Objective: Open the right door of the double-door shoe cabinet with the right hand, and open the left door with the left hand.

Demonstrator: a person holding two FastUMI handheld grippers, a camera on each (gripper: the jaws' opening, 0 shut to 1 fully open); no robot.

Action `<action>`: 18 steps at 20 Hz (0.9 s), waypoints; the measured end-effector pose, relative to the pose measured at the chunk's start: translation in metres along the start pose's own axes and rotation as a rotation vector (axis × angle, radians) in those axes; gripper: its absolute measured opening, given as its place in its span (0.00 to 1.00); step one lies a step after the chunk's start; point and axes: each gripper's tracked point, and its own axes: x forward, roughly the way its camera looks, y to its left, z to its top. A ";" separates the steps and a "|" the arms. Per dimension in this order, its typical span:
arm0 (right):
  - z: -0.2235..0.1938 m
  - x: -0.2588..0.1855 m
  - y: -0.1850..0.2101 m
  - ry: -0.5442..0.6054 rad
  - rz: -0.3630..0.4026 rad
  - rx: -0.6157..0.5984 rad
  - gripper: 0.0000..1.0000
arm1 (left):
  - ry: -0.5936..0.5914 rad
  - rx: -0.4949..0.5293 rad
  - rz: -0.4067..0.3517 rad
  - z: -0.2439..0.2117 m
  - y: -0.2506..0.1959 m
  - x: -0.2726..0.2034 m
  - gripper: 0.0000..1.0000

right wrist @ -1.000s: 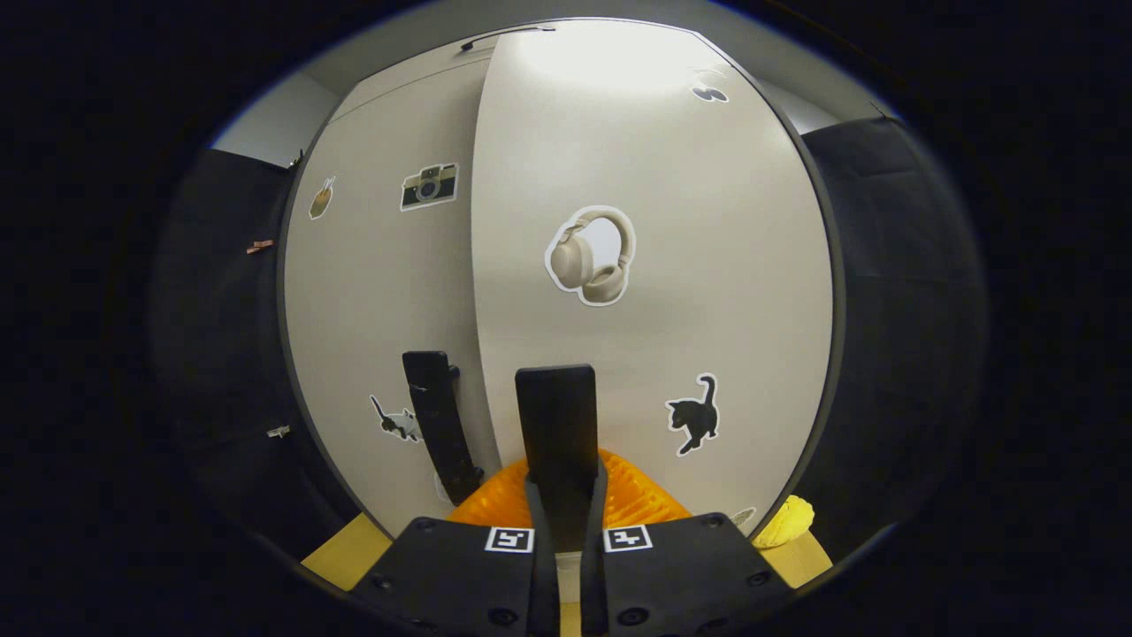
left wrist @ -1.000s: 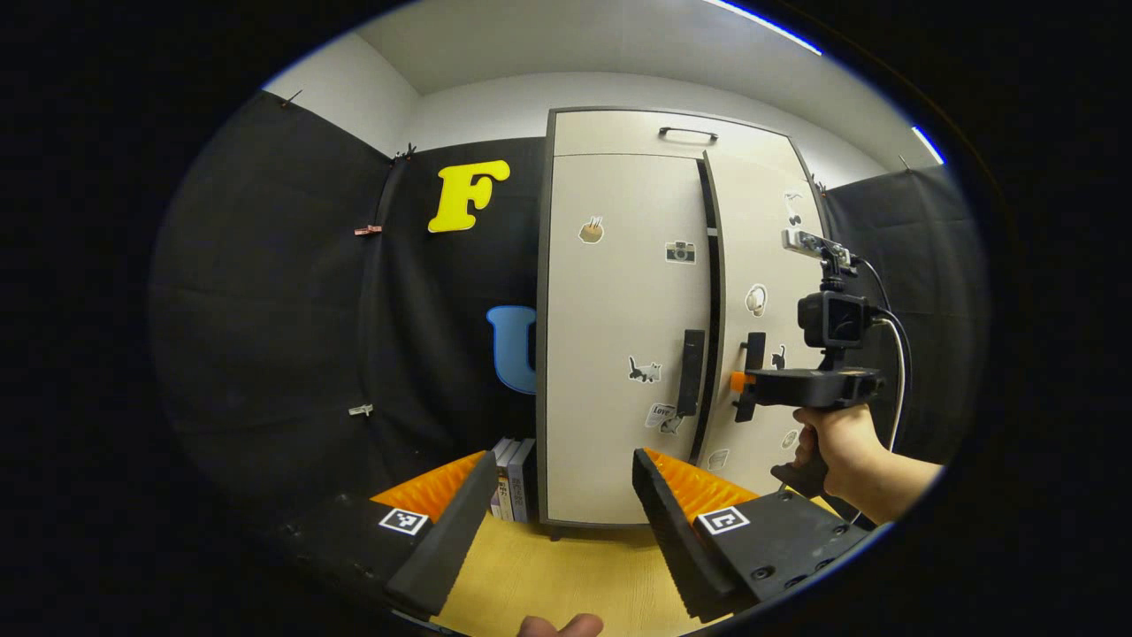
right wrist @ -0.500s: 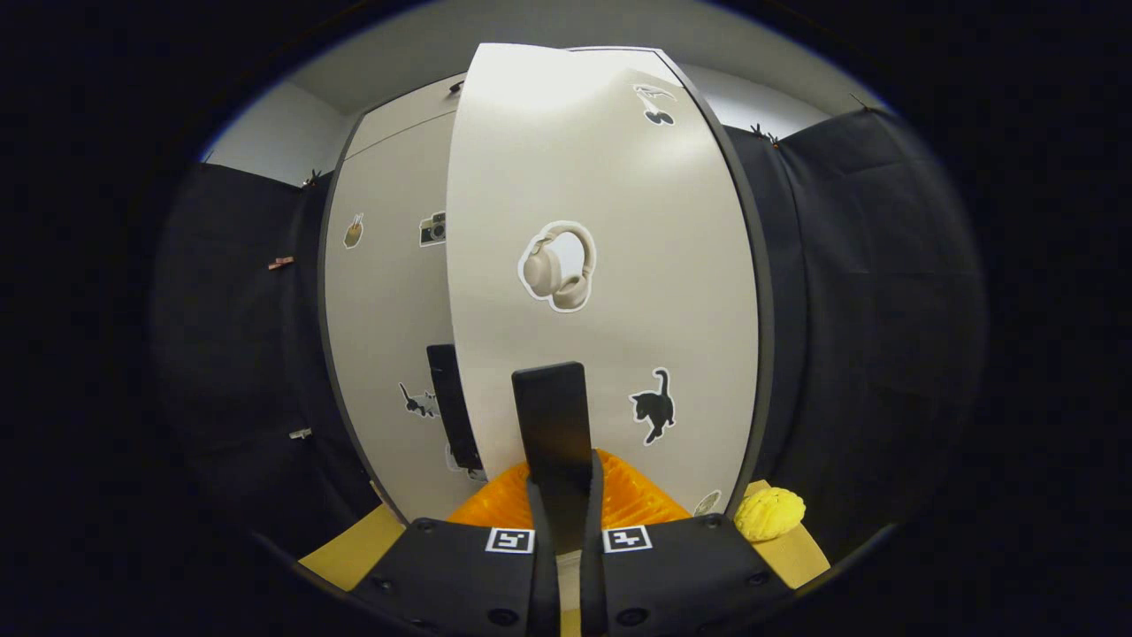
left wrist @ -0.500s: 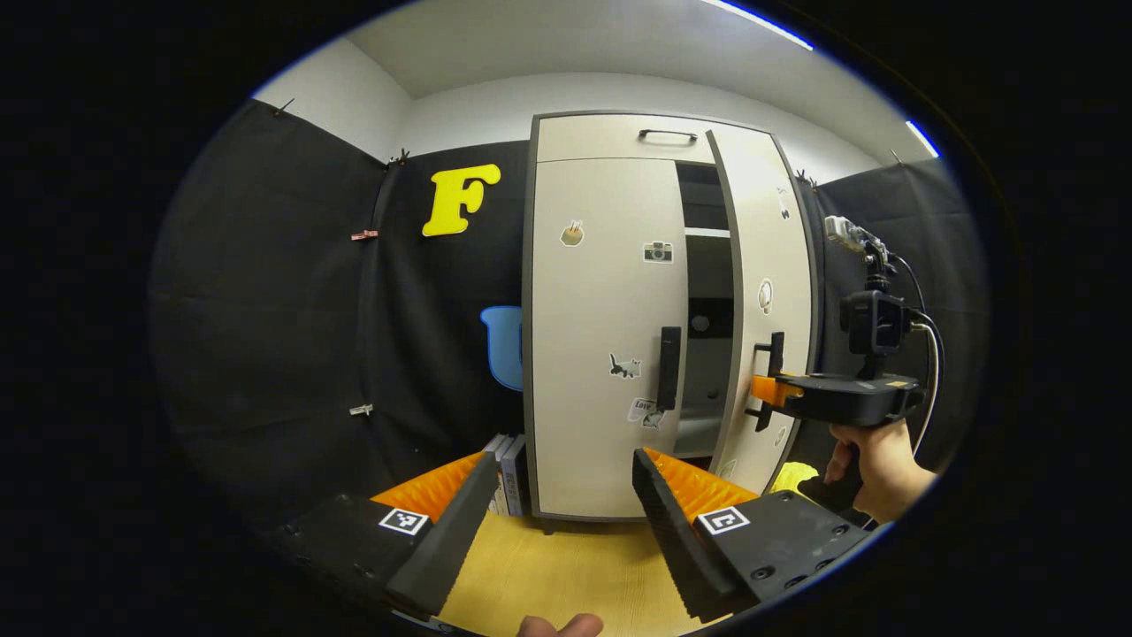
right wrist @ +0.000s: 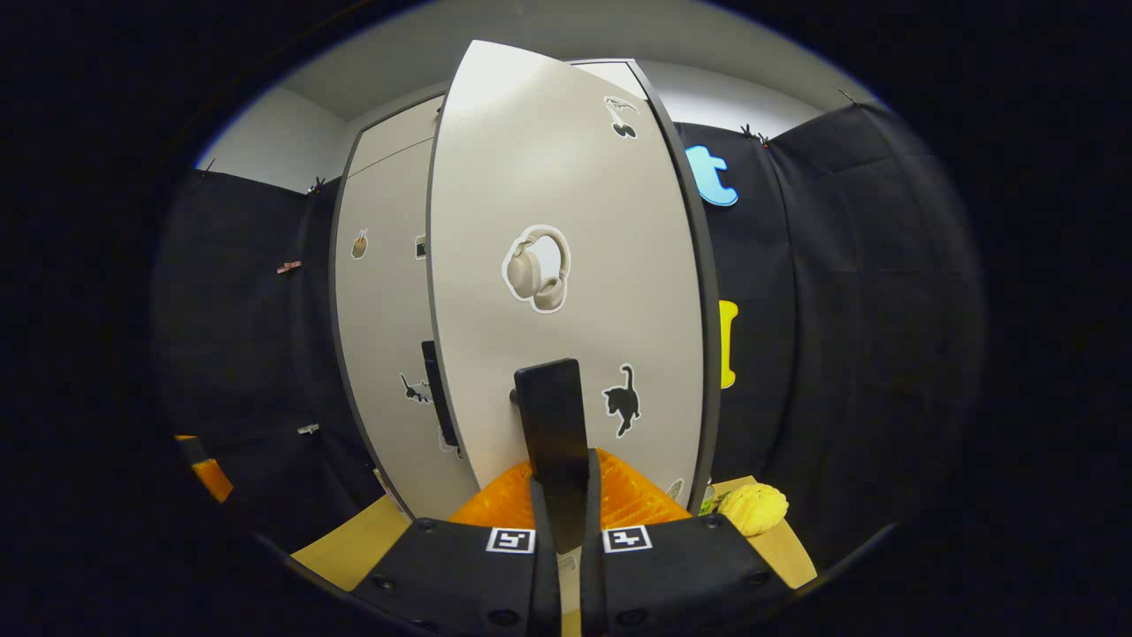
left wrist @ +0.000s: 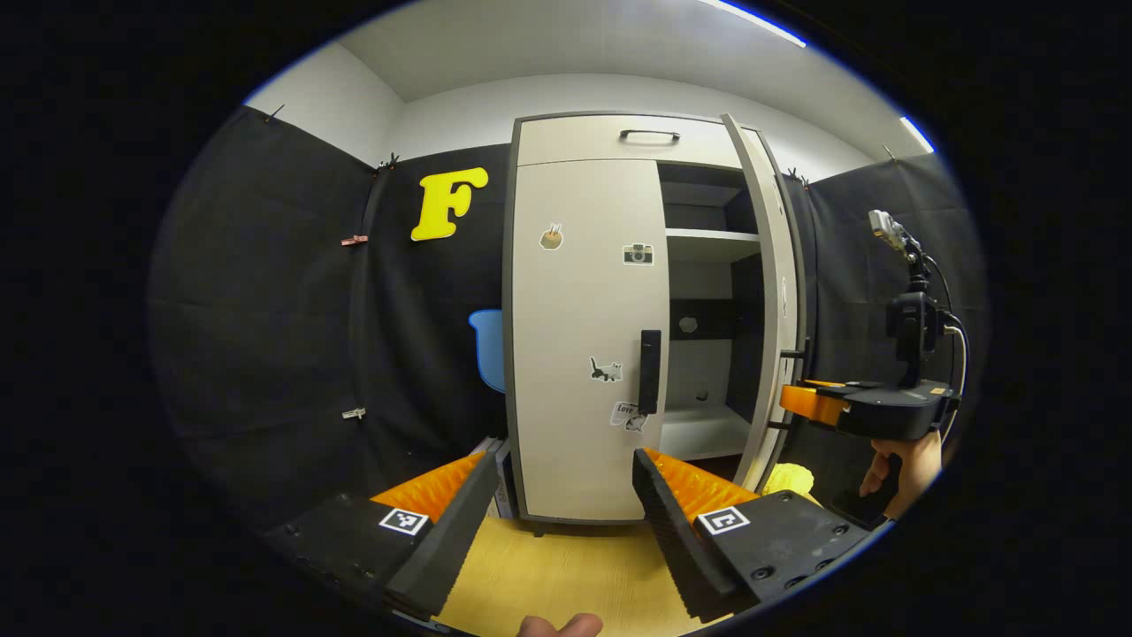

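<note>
Right gripper (right wrist: 563, 482) clenched on the right door's handle (right wrist: 552, 416), lower centre; left gripper (left wrist: 557, 495) released; left door (left wrist: 588, 336), rigid hinged panel, likely swings lightly, best taken by its vertical handle (left wrist: 650, 372).

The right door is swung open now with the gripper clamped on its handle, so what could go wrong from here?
1. The right gripper is shut on the handle of the right door; pulling off the door's arc might twist the handle out of its fingers.
2. A yellow toy lies by the door's lower edge, so swinging wider may hit it.
3. The left door is closed, with the open left gripper well short of it.
</note>
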 end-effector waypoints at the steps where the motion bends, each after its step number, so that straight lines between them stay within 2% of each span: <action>1: 0.001 -0.003 -0.004 -0.004 -0.010 -0.012 0.13 | -0.002 0.001 -0.008 0.001 -0.006 0.002 0.95; 6: 0.001 -0.016 -0.024 0.006 -0.044 -0.008 0.12 | -0.008 0.003 -0.059 0.004 -0.034 0.011 0.95; 11: 0.002 -0.022 -0.039 0.015 -0.046 -0.017 0.12 | -0.009 0.001 -0.091 0.007 -0.056 0.020 0.95; 17: 0.004 -0.028 -0.063 0.000 -0.120 -0.017 0.11 | -0.015 0.012 -0.104 0.011 -0.069 0.026 0.95; 18: 0.006 -0.027 -0.068 -0.006 -0.134 -0.020 0.05 | -0.015 0.014 -0.108 0.011 -0.072 0.027 0.95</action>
